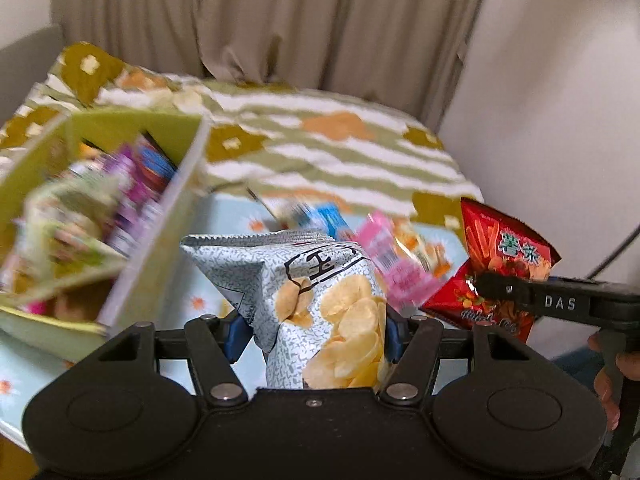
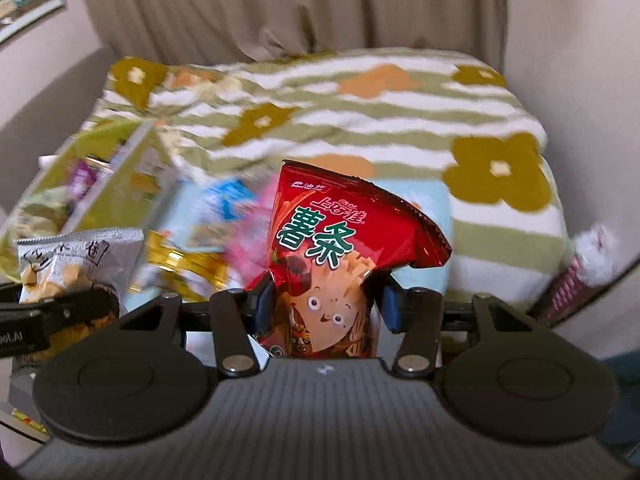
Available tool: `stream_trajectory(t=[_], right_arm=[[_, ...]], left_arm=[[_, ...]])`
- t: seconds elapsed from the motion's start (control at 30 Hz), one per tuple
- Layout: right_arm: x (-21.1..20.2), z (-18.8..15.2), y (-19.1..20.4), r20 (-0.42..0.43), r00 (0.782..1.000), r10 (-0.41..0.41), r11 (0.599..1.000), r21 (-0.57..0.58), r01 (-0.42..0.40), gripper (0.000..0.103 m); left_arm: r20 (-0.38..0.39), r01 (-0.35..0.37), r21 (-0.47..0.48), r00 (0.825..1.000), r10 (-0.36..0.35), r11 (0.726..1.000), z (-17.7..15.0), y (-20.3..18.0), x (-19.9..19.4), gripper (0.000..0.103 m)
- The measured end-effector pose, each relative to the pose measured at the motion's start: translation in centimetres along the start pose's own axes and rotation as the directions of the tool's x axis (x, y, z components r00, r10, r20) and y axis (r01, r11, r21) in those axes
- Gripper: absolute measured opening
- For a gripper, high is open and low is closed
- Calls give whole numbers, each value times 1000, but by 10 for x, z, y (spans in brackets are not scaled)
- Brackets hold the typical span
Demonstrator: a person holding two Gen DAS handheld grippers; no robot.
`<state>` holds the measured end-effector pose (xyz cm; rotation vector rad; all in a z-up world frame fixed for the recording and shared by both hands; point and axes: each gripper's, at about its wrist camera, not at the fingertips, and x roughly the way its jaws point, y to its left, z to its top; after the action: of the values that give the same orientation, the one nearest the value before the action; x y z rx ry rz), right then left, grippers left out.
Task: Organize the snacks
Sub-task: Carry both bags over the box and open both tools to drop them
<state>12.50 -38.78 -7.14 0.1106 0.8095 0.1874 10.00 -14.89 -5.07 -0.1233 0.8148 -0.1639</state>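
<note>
Left wrist view: the left gripper (image 1: 312, 332) is clamped on a grey-white chip bag (image 1: 320, 300), its blue pads pressing the bag's sides. The bag shows printed potato crisps and part of a black Chinese character in a frame; the rest of the writing is cut off. At right, the right gripper (image 1: 486, 286) carries the white letters "DAS" on its black finger and grips a red snack bag (image 1: 504, 264) bearing green Chinese characters. A hand (image 1: 612, 376) is partly visible at the right edge.

Right wrist view: the right gripper (image 2: 324, 304) is closed on the red snack bag (image 2: 344, 256), held upright between the blue pads. Large green characters read "薯条"; smaller writing above them is not legible. A cartoon face is printed lower down.

Both bags are held above a pale blue surface (image 1: 192, 292) strewn with blurred packets (image 1: 400, 260). A green box (image 1: 172, 216) at left holds further packets, their labels unreadable. Behind lies a striped floral blanket (image 1: 340, 152).
</note>
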Motion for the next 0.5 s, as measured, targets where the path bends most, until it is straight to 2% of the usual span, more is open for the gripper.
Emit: stream_trajectory(t=[0.23, 0.33, 0.5], right_arm=[[-7, 46, 70, 70, 989, 134, 989, -68, -129, 67], [-4, 63, 105, 82, 979, 188, 981, -66, -183, 67], [11, 82, 176, 88, 972, 217, 971, -119, -206, 67]], left_arm=[[108, -79, -56, 990, 85, 995, 40, 64, -56, 66], [140, -114, -64, 983, 122, 991, 57, 98, -68, 66], [151, -143, -74, 977, 153, 987, 85, 163, -73, 66]])
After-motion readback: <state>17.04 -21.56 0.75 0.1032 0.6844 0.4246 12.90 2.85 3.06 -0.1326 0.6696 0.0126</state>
